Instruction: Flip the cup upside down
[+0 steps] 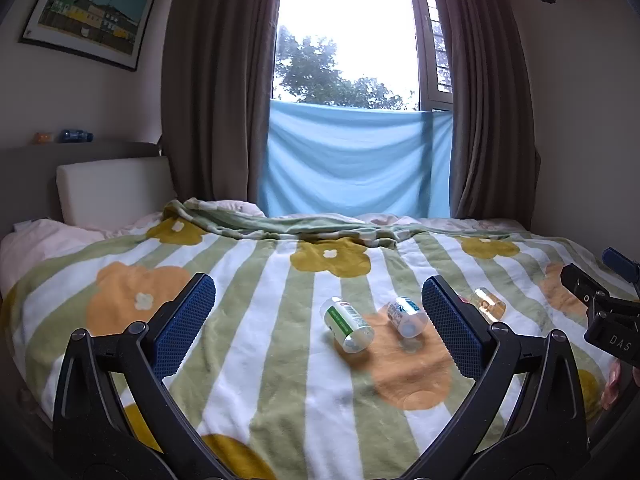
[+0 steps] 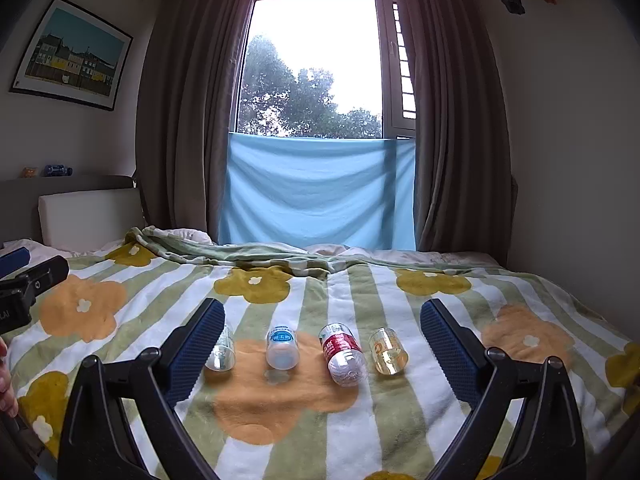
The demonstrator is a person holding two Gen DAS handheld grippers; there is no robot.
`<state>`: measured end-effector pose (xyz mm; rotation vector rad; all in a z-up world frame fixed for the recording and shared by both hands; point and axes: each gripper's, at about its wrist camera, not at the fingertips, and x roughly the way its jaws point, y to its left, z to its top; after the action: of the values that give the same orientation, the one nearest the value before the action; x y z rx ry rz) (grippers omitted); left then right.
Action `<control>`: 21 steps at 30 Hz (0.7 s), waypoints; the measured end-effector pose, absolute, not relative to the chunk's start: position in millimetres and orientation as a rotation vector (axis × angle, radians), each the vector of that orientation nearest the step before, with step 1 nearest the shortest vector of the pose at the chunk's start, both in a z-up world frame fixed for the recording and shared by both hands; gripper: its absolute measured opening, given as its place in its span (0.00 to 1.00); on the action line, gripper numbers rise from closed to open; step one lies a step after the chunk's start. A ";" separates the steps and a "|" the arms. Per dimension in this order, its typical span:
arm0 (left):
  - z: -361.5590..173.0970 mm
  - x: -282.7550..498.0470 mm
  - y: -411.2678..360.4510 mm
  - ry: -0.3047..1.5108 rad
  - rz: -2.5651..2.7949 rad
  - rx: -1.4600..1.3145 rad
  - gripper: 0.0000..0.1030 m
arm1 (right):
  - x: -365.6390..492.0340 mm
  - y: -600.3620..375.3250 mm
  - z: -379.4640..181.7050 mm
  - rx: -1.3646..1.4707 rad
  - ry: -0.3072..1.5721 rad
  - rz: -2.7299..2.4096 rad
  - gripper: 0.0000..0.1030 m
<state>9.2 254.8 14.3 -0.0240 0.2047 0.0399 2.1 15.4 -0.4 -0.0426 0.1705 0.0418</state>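
Several small clear plastic cups lie on their sides in a row on the flowered blanket (image 2: pixel 280 420). In the right wrist view, from left to right: a green-labelled cup (image 2: pixel 221 352) partly behind the left finger, a blue-labelled cup (image 2: pixel 282 347), a red-labelled cup (image 2: pixel 342 354) and an amber cup (image 2: pixel 387 351). In the left wrist view I see the green-labelled cup (image 1: pixel 347 323), the blue-labelled cup (image 1: pixel 406 316) and the amber cup (image 1: pixel 489 302); the red one is hidden behind the right finger. My left gripper (image 1: pixel 318 326) is open and empty above the blanket. My right gripper (image 2: pixel 322 354) is open and empty, just short of the cups.
The bed fills the foreground. A white headboard cushion (image 2: pixel 88 216) stands at the back left. A window with brown curtains and a blue cloth (image 2: pixel 320 192) is behind the bed. The other gripper shows at each view's edge (image 1: pixel 604 312) (image 2: pixel 24 284).
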 end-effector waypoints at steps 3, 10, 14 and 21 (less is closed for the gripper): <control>14.5 9.1 254.0 0.205 0.040 -0.024 1.00 | 2.1 15.3 0.8 -0.042 0.170 0.042 0.95; 16.2 6.0 253.6 0.201 0.044 -0.024 1.00 | -0.2 16.6 2.4 -0.045 0.157 0.054 0.95; 16.8 6.6 253.7 0.203 0.043 -0.023 1.00 | -2.4 17.5 3.5 -0.047 0.149 0.051 0.95; 16.2 6.8 253.0 0.202 0.045 -0.022 1.00 | -3.9 16.4 2.9 -0.048 0.145 0.048 0.95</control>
<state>6.8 253.0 16.2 -0.0220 0.2025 0.0445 -3.9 16.4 2.9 -0.0484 0.1447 0.0480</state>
